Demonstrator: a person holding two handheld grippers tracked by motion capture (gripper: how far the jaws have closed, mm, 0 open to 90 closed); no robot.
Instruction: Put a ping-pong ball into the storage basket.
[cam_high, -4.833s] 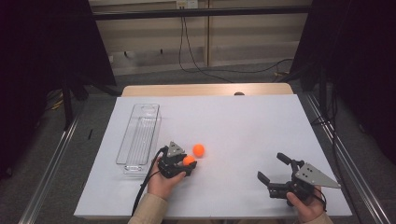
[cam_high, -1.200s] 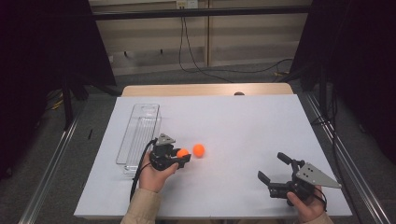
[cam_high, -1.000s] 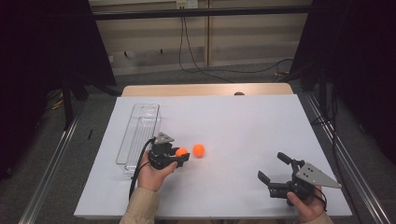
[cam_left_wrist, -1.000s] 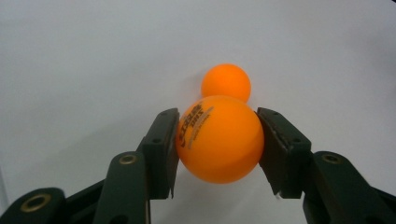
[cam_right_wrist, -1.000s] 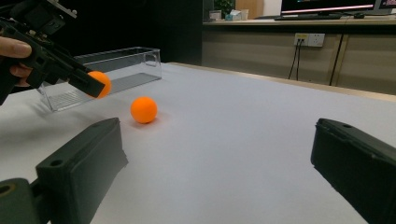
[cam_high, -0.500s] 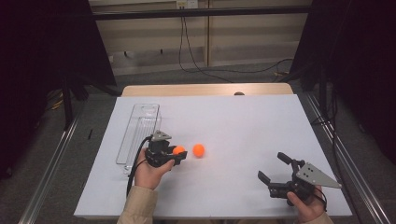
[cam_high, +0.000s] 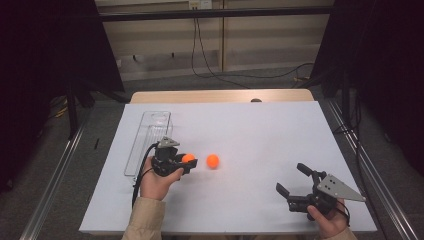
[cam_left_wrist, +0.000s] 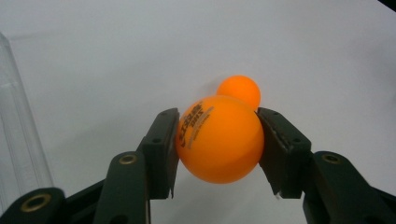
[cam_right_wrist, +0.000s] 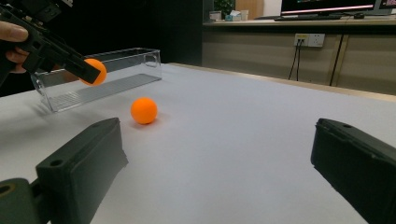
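- We find a white table (cam_high: 250, 130) as the largest item, its surface bearing everything noted below
- We record a clear plastic tray (cam_high: 148, 140) lying lengthwise along the table's left part, near the left gripper; in the right gripper view it stands behind the held ball
- We note the right gripper (cam_high: 295, 181) near the table's front right corner, in the person's right hand, jaws spread wide with nothing between them; its own view confirms bare table between the two black jaws
- We note the left gripper (cam_high: 186, 161) just beside the tray, raised off the table, jaws clamped on either side of an orange ball (cam_left_wrist: 219, 138); the pads press on the ball's flanks, and printed lettering shows on its upper left face
- We observe a second orange ball (cam_high: 213, 160) resting on the table, just right of the held one and apart from it
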